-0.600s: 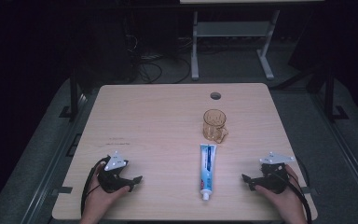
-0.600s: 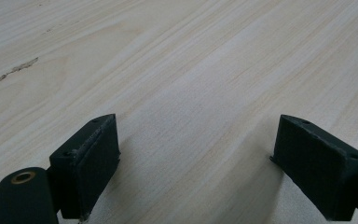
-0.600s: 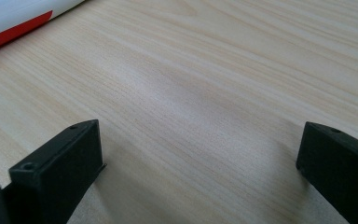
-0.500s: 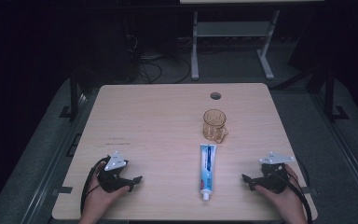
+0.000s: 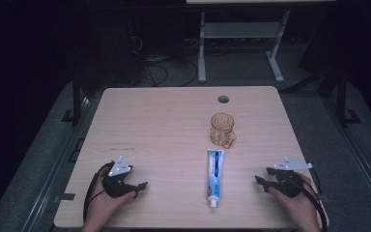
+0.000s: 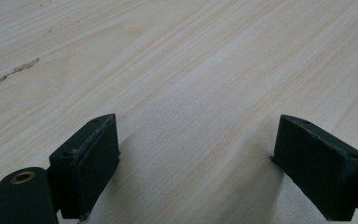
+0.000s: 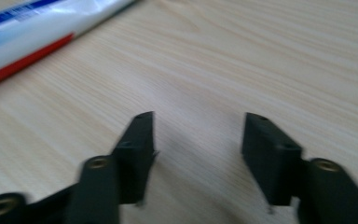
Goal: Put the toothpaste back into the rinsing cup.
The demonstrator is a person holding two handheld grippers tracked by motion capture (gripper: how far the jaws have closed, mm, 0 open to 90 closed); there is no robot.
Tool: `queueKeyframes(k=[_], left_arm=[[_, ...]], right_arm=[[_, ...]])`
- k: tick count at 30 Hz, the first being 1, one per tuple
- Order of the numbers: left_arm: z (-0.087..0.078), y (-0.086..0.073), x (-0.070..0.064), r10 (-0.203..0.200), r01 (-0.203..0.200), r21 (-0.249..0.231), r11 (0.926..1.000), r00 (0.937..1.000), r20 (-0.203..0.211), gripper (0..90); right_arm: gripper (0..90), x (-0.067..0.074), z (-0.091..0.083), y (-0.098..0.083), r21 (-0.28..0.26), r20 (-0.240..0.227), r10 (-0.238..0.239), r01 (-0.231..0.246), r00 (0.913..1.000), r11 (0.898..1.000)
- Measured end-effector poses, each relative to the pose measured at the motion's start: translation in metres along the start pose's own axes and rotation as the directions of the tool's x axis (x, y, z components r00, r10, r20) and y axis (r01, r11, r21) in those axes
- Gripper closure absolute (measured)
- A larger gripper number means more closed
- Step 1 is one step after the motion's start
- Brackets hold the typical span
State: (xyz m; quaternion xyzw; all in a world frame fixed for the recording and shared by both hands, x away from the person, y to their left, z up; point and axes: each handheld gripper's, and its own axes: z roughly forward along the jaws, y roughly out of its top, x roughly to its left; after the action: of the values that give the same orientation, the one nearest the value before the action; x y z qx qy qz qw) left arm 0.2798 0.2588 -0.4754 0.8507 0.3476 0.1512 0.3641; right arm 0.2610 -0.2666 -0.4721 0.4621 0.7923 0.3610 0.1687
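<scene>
Left gripper (image 5: 140,187) rests low on the wooden table (image 5: 164,125) at near left, jaws spread on nothing. Right gripper (image 5: 263,177), at near right, has jaws parted and empty. Between them lies a toothpaste tube (image 5: 215,175), cap toward the near edge; just beyond it stands an amber cup (image 5: 221,129).

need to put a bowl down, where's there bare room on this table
The far left of the table, from the back edge down to the left gripper, is bare wood. A narrower free strip runs between the toothpaste tube and the right gripper. Crowded spot: centre-right, where the amber cup sits just beyond the tube.
</scene>
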Motion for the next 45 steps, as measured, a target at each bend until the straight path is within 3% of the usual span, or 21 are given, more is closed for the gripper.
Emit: queueKeyframes(k=[2,4,5,7,10,14,16,26,28,33,34,39,43,44,45], left_arm=[[0.000,0.000,0.000,0.001,-0.001,0.000,1.0000,1.0000,0.000,12.9],[0.000,0.000,0.000,0.001,-0.001,0.001,1.0000,1.0000,-0.001,12.8],[0.000,0.000,0.000,0.001,-0.001,0.001,1.0000,1.0000,-0.001,12.8],[0.000,0.000,0.000,0.001,-0.001,0.001,1.0000,1.0000,-0.001,12.8],[0.000,0.000,-0.001,-0.002,0.002,0.001,1.0000,1.0000,-0.004,13.0],[0.000,0.000,-0.001,-0.003,0.003,0.000,1.0000,1.0000,-0.004,13.0],[0.000,0.000,-0.001,-0.003,0.003,0.001,1.0000,1.0000,-0.005,13.0],[0.000,0.000,-0.001,-0.006,0.006,-0.002,1.0000,1.0000,-0.005,13.0],[0.000,0.000,-0.001,-0.004,0.004,-0.002,1.0000,1.0000,-0.006,13.1],[0.000,0.000,-0.001,-0.004,0.004,-0.002,1.0000,1.0000,-0.006,13.1],[0.000,0.000,-0.001,-0.005,0.005,-0.002,1.0000,1.0000,-0.005,13.1],[0.000,0.000,-0.001,-0.005,0.005,-0.002,1.0000,1.0000,-0.006,13.1],[0.000,0.000,-0.001,-0.005,0.005,-0.002,1.0000,1.0000,-0.006,13.1],[0.000,0.000,-0.001,-0.005,0.005,-0.002,1.0000,1.0000,-0.006,13.1],[0.000,0.000,-0.001,-0.005,0.005,-0.002,1.0000,1.0000,-0.006,13.1]], right_arm=[[55.8,0.002,-0.003,0.002,-0.008,-0.013,-0.001,0.001,0.9999,1.000],[70.1,0.003,-0.005,0.004,-0.013,-0.048,0.006,-0.006,0.9988,1.000],[70.1,0.003,-0.005,0.004,-0.013,-0.048,0.006,-0.006,0.9988,1.000],[79.7,0.004,-0.008,0.006,-0.017,-0.077,0.006,-0.008,0.9970,1.000],[90.0,0.007,-0.013,0.012,-0.028,-0.142,0.005,-0.009,0.9899,1.000],[90.0,0.010,-0.015,0.017,-0.031,-0.181,0.002,-0.008,0.9835,0.999],[90.0,0.015,-0.015,0.024,-0.037,-0.220,-0.006,-0.002,0.9756,0.999],[90.0,0.032,-0.010,0.041,-0.052,-0.297,-0.047,0.033,0.9538,0.998],[90.0,0.038,-0.007,0.047,-0.067,-0.323,-0.068,0.049,0.9440,0.997],[90.0,0.047,-0.002,0.054,-0.063,-0.348,-0.096,0.079,0.9325,0.995],[90.0,0.052,0.001,0.057,-0.063,-0.361,-0.111,0.094,0.9259,0.994],[90.0,0.060,0.005,0.063,-0.066,-0.383,-0.128,0.111,0.9149,0.992],[90.0,0.070,0.010,0.068,-0.068,-0.415,-0.144,0.128,0.8981,0.989],[90.0,0.076,0.013,0.070,-0.069,-0.434,-0.155,0.138,0.8873,0.988],[90.0,0.076,0.013,0.070,-0.069,-0.434,-0.155,0.138,0.8873,0.988]])
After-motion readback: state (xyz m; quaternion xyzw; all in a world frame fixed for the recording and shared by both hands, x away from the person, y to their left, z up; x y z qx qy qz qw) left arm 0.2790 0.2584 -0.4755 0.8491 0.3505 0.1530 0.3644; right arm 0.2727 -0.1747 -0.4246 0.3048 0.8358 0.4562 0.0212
